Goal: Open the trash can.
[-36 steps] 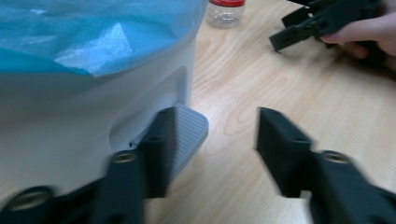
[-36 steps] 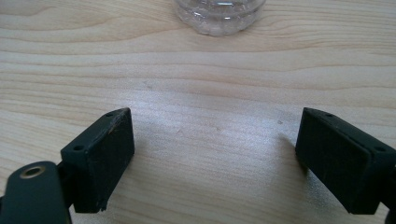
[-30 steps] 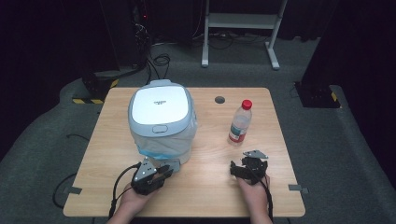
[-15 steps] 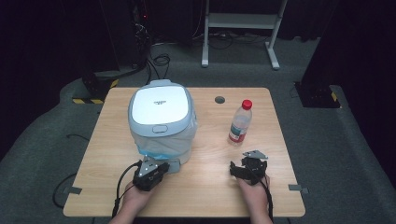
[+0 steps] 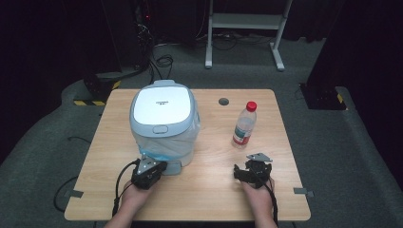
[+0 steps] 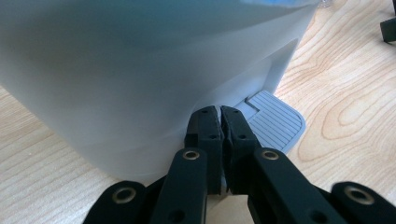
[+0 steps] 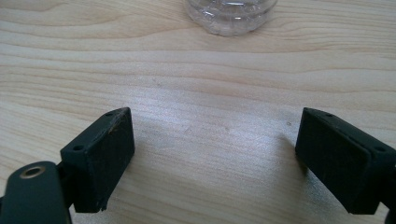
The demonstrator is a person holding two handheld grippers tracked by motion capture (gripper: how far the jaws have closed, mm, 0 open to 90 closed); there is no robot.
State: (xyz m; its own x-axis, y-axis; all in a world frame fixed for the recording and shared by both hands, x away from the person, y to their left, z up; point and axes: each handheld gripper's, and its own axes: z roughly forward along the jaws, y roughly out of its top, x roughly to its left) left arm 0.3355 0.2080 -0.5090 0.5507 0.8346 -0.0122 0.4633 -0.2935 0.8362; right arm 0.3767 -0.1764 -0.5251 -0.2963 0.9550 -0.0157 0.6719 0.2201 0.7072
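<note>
A white pedal bin (image 5: pixel 164 118) with a blue-grey rim and a plastic liner stands on the left half of the table. In the left gripper view its wall (image 6: pixel 140 70) looms close, with the ribbed grey pedal (image 6: pixel 273 123) at its foot. My left gripper (image 5: pixel 160 166) lies at the bin's front base, just left of the pedal (image 5: pixel 173 167). Its jaws (image 6: pixel 220 114) are shut with nothing between them. My right gripper (image 5: pixel 254 165) rests on the table with its jaws (image 7: pixel 215 119) wide open over bare wood. A clear water bottle (image 5: pixel 244 124) with a red cap stands beyond it, its base (image 7: pixel 231 14) ahead of the jaws.
The wooden table (image 5: pixel 214 190) has a round cable hole (image 5: pixel 223 101) at its back edge. Cables trail from both grippers over the near edge. A white stand's frame (image 5: pixel 244 28) and dark equipment stand on the floor behind the table.
My left gripper has edged slightly left at the bin's foot. The right gripper, the bin and the bottle have not moved.
</note>
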